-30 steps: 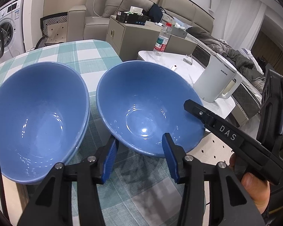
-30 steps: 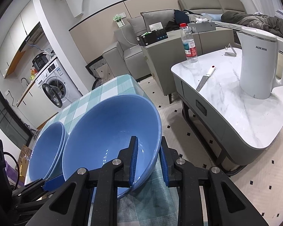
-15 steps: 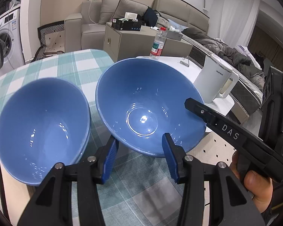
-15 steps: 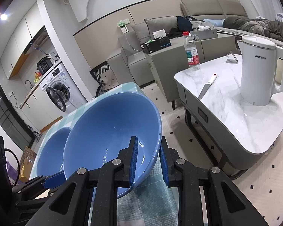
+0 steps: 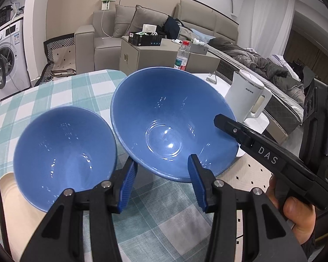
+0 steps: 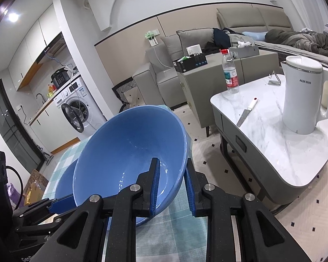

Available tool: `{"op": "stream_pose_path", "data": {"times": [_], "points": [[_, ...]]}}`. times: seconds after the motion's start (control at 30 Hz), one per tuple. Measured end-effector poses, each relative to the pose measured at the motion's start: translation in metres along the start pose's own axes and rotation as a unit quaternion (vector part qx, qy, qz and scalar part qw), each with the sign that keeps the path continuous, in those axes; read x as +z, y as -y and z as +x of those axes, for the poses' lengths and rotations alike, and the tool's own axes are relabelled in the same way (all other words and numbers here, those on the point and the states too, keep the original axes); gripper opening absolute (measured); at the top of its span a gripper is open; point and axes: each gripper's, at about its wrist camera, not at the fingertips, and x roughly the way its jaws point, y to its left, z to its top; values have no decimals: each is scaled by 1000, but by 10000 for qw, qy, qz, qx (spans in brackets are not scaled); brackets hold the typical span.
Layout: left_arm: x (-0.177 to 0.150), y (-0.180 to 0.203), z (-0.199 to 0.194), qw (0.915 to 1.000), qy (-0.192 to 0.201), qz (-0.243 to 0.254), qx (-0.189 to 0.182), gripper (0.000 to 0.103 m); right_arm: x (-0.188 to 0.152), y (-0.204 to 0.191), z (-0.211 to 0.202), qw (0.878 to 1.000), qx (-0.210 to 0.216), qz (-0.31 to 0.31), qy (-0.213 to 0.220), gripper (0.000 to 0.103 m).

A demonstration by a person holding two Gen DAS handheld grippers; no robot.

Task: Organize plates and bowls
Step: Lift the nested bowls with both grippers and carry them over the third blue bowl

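My right gripper (image 6: 170,187) is shut on the rim of a blue bowl (image 6: 129,152) and holds it tilted above the checked table. The same bowl (image 5: 172,120) fills the middle of the left wrist view, with the right gripper's black arm (image 5: 262,150) at its right rim. A second blue bowl (image 5: 63,152) sits on the tablecloth to its left, seemingly stacked on another bowl. My left gripper (image 5: 161,181) is open and empty, its blue-padded fingers just below the lifted bowl's near rim. A cream plate (image 5: 4,196) lies at the left edge.
The table (image 5: 54,91) has a green-and-white checked cloth. To the right stands a marble coffee table (image 6: 273,135) with a white kettle (image 6: 304,93), a knife (image 6: 247,113) and a water bottle (image 6: 229,72). A sofa and a washing machine (image 5: 4,59) are behind.
The right gripper has lifted the held bowl up off the table and tilted it. The left gripper has drawn back, so both bowls look smaller and the cream plate shows.
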Motion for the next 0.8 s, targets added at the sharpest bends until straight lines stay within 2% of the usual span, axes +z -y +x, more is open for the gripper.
{"op": "stream_pose_path", "data": {"times": [0.8], "points": [[1, -20, -50, 9990, 429, 46, 100, 47, 6, -43, -23, 9984, 404, -282, 290, 24]]}}
